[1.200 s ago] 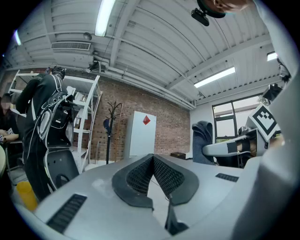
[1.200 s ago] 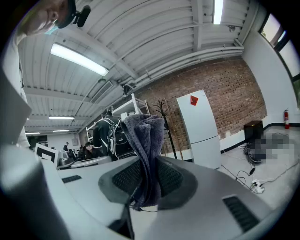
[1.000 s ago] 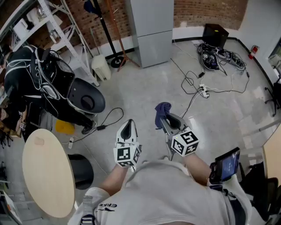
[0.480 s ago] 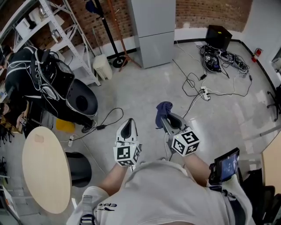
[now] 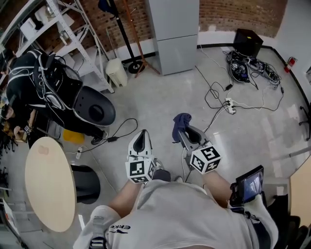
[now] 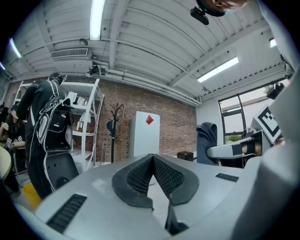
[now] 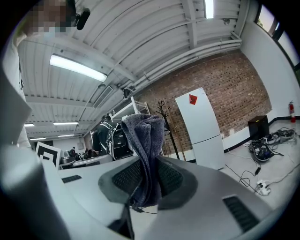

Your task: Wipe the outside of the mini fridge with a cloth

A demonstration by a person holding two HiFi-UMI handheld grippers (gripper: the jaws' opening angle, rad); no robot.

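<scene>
The right gripper (image 7: 149, 177) has its jaws clamped on a dark blue-grey cloth (image 7: 146, 138). The cloth's folded bulk stands up above the black ribbed pads, and a short end hangs below them. In the head view, this gripper sits just right of centre in the lower half of the frame. It points up-frame over the bare concrete floor (image 5: 160, 102), with the cloth bunched at its tip.

The left gripper (image 6: 153, 158) has its jaws pressed together at the tips, with nothing between them. In the head view, it lies just beside the right gripper, to its left and roughly parallel with it. A small screen (image 5: 248, 182) is strapped near the person's right forearm in the lower right.

The mini fridge (image 5: 174, 30) stands upright at the top centre of the head view, against a brick wall (image 5: 233, 13) and well apart from both grippers. It is a pale grey cabinet with two doors, and the gripper views show a red diamond mark on its upper door.

A coat stand (image 5: 121, 34) rises just left of the fridge, with a white bin (image 5: 116, 72) near its foot. A white shelf rack (image 5: 73, 34) and a black bag (image 5: 41, 92) fill the upper left. A round pale table (image 5: 48, 189) lies at the lower left. In the upper right there is a black box (image 5: 248, 37), a tangle of cables (image 5: 245, 65) and a power strip (image 5: 228, 105).
</scene>
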